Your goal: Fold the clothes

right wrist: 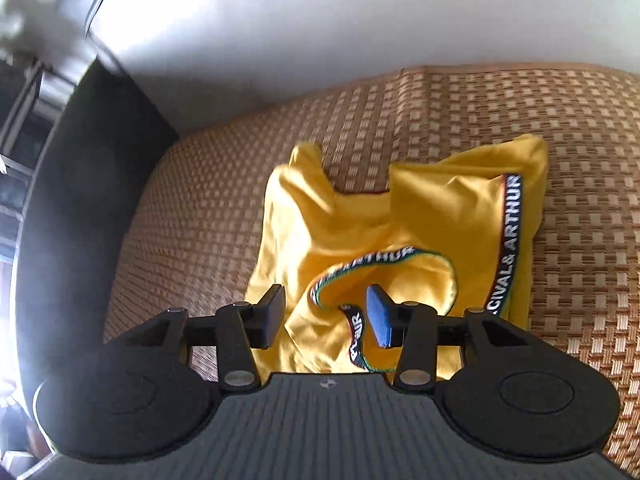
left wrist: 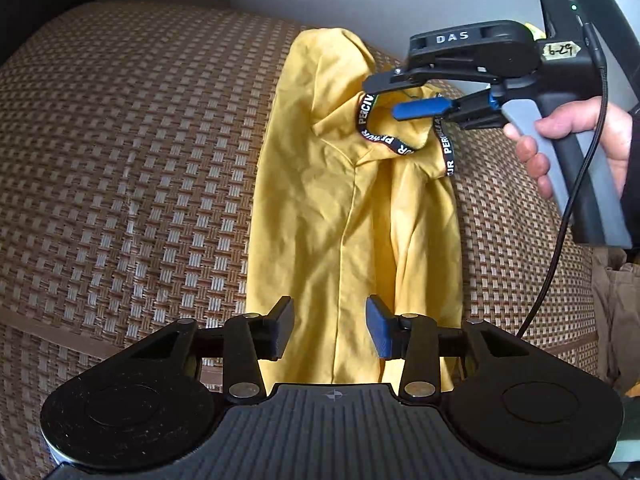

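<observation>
Woven checkered mat (left wrist: 120, 160); crumpled yellow garment (left wrist: 340, 220), long fold, black lettered trim (right wrist: 510, 240). Left gripper (left wrist: 330, 326), right gripper (right wrist: 328, 316): jaws apart, nothing grasped.

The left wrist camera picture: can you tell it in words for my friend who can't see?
A yellow shirt lies in a long, crumpled strip on a woven brown mat. The left tongs stand open just above its near end, and a hand holds the right tongs, also open, over its black lettered collar.
</observation>
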A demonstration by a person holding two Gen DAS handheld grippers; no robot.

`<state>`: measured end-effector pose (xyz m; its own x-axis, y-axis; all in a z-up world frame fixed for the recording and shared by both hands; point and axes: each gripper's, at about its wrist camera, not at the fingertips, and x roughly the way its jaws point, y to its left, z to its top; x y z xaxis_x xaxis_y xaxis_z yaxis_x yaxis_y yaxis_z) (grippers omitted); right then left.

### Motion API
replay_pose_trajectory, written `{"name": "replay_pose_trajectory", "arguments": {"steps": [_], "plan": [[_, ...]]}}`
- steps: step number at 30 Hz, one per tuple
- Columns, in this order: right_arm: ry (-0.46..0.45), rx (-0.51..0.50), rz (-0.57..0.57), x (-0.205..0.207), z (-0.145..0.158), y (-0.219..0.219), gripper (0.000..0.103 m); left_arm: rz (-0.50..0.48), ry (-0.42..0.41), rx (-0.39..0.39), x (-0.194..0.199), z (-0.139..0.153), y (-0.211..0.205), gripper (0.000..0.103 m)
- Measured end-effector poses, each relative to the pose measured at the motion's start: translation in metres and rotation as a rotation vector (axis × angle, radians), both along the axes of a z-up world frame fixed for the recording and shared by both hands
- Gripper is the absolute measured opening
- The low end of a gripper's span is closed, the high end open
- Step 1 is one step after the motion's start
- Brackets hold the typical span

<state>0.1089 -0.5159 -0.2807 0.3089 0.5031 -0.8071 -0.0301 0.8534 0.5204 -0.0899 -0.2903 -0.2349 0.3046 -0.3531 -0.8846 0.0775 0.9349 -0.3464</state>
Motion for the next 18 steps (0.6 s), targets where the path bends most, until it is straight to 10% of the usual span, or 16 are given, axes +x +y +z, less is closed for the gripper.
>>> {"name": "replay_pose_trajectory", "arguments": {"steps": [8, 10, 12, 18], "plan": [[-0.02, -0.031, -0.008, 0.008, -0.008, 0.006, 0.05, -0.011, -0.054, 0.014, 0.028, 0.002, -0.013, 0.057], [-0.027, -0.04, -0.019, 0.007, -0.01, 0.003, 0.043, -0.022, -0.067, 0.019, 0.036, 0.002, -0.019, 0.057], [-0.032, -0.008, -0.039, 0.004, -0.011, -0.003, 0.002, -0.037, -0.081, 0.026, 0.044, 0.001, -0.026, 0.057], [-0.096, 0.032, -0.052, -0.011, 0.006, -0.022, 0.002, -0.14, -0.148, 0.061, 0.068, -0.002, -0.06, 0.057]]}}
